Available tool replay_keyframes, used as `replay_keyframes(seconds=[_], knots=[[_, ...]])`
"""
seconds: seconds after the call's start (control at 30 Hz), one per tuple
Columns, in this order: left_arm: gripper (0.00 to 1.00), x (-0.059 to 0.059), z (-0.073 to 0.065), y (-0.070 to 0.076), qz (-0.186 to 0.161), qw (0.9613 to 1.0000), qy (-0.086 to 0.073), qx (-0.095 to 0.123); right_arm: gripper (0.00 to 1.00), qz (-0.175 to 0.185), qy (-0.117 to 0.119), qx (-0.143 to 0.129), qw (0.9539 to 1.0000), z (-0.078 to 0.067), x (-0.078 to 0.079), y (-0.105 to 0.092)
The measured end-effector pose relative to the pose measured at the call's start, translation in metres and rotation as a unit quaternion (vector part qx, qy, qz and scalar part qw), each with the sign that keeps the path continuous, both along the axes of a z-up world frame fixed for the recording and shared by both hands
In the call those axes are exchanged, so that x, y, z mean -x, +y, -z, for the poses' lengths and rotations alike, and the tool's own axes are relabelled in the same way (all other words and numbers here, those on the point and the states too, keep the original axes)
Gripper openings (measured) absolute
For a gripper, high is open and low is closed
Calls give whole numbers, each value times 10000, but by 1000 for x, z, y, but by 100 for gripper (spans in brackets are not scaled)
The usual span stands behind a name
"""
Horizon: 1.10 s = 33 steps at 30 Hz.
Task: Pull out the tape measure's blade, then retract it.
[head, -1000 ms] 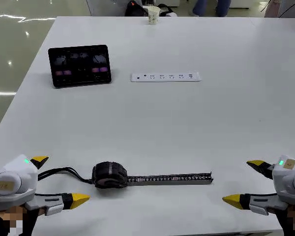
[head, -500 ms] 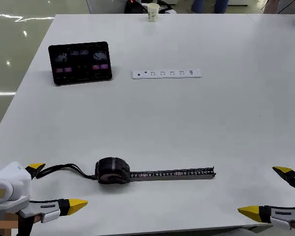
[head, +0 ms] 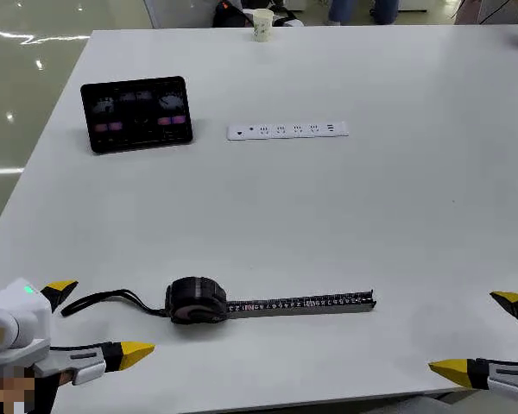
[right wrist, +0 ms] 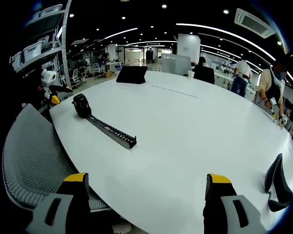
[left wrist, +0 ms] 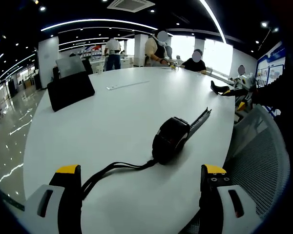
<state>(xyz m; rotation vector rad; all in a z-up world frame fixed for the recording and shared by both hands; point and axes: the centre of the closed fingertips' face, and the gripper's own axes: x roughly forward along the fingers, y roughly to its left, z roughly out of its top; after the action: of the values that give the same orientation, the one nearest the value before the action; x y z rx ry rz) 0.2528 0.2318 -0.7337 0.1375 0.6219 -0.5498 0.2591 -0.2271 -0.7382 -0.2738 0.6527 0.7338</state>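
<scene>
Black tape measure (head: 195,301), one; blade (head: 302,303), one.

**Hand-held rig.** We carry one two-jaw gripper in each hand. The left gripper (head: 99,317), at 7 o'clock in the head view, has a rounded white housing with a small green lamp (head: 28,289) on top. Its jaws are grey-white arms, each with a black section ending in a pointed yellow tip. In the left gripper view, each white arm bears a dark oblong slot. The right gripper (head: 476,335), at 5 o'clock, has the same yellow tips, black sections and grey-white arms.
</scene>
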Motion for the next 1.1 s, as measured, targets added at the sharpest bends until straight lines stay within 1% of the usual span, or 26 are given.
replay_keyframes(seconds=[0.07, 0.2, 0.27, 0.3, 0.33, 0.37, 0.4, 0.6, 0.67, 0.73, 0.77, 0.8, 0.87, 0.9, 0.93, 0.97, 1.0, 1.03, 1.1], knots=[[99, 0, 1, -1, 13, 10000, 1, -24, 99, 17, 27, -16, 10000, 2, -1, -1], [99, 1, 1, -3, -3, 10000, 32, -25, 99, -69, 67, 51, 9999, 4, 1, -1], [99, 1, 1, -4, -18, 10000, 34, -1, 99, -159, 53, 160, 9997, 6, 2, -1], [99, 1, 0, -5, -27, 10000, 36, 13, 99, -187, -18, 319, 9993, 6, 0, -3], [99, 0, 0, -6, -29, 10000, 9, -2, 99, -236, -30, 282, 9993, 5, 1, -1], [99, -2, 0, -4, -99, 9999, -13, -112, 99, -245, -11, 240, 9994, 4, 0, 0], [99, -3, 0, -5, -84, 9999, -10, -137, 99, -258, 7, 231, 9994, 4, -1, 1], [99, -5, -2, -12, -34, 9999, 62, -157, 99, -332, 48, 251, 9991, 3, -8, 2], [99, -9, -6, -14, -104, 9998, 6, -146, 99, -389, 72, 251, 9989, 1, -10, 4], [99, -13, -12, -21, -169, 9998, 1, 59, 99, -530, 117, 345, 9979, 1, -12, 7], [99, -15, -12, -23, -181, 9998, 3, 39, 99, -672, 263, 506, 9961, 5, -11, 6], [99, -16, -13, -25, -186, 9998, -15, 34, 99, -741, 393, 551, 9949, 8, -8, 8], [99, -18, -15, -32, -158, 9998, -28, 131, 99, -887, 652, 443, 9929, 10, -3, 16], [99, -19, -14, -35, -174, 9998, 17, 127, 99, -1009, 780, 465, 9907, 11, -1, 19], [99, -19, -13, -38, -169, 9998, 26, 132, 99, -1084, 791, 517, 9896, 11, -1, 21], [99, -19, -17, -45, -197, 9992, 56, 339, 99, -1223, 816, 600, 9873, 11, -1, 24], [99, -19, -18, -48, -207, 9989, 66, 427, 99, -1287, 828, 636, 9862, 11, -1, 25], [99, -21, -19, -50, -299, 9984, 78, 480, 99, -1353, 839, 664, 9850, 11, -2, 28], [99, -23, -20, -55, -341, 9978, 97, 567, 99, -1480, 888, 729, 9823, 12, -4, 30]])
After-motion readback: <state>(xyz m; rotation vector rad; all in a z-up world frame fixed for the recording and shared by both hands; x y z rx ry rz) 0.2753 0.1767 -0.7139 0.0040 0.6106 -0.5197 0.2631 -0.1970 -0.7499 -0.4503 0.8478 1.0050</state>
